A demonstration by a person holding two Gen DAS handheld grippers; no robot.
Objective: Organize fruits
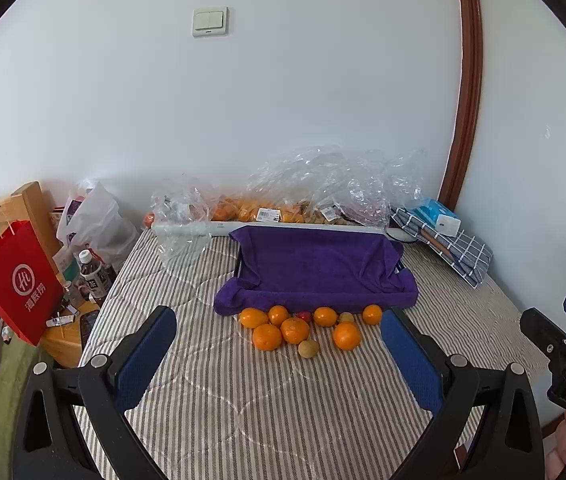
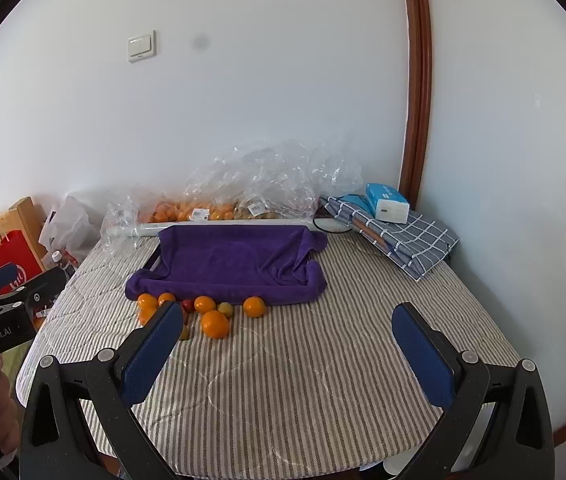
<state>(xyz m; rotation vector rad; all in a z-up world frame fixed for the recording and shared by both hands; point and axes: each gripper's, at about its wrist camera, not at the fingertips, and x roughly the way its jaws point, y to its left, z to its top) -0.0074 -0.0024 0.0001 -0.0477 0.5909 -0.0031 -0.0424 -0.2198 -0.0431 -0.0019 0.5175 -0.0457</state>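
Loose fruit is lying in a small cluster on the striped tablecloth point(image 1: 283, 420), just in front of the near edge of a tray draped in a purple towel point(image 1: 315, 268). Seven oranges point(image 1: 267, 336) are sitting there, some touching one another; one red fruit point(image 1: 303, 316) is showing between two oranges in the back row, and two small yellow-green fruits point(image 1: 308, 348) are lying among them, one at the near edge of the group, the other farther back and to the right. The towel-lined tray is holding nothing visible inside. Behind the tray, along the far wall, crumpled clear plastic bags point(image 1: 323, 184) are sitting with more oranges and some brownish fruit inside them, price labels showing. At the far right a folded blue-and-white checked cloth point(image 2: 407, 240) is lying with a blue tissue pack point(image 2: 387, 202) on top. Left of the table, a red paper bag point(image 1: 19, 284), a white plastic bag and some bottles are crowding a wooden stand. A light switch point(image 1: 210, 21) is sitting on the white wall. The left gripper point(image 1: 279, 344) is hovering over the near part of the table, fingers spread wide apart, empty, with the fruit cluster lying between and beyond them. The right gripper point(image 2: 287, 340) is hovering to the right of the fruit, fingers likewise wide apart and empty, its left finger overlapping part of the cluster in its own view.
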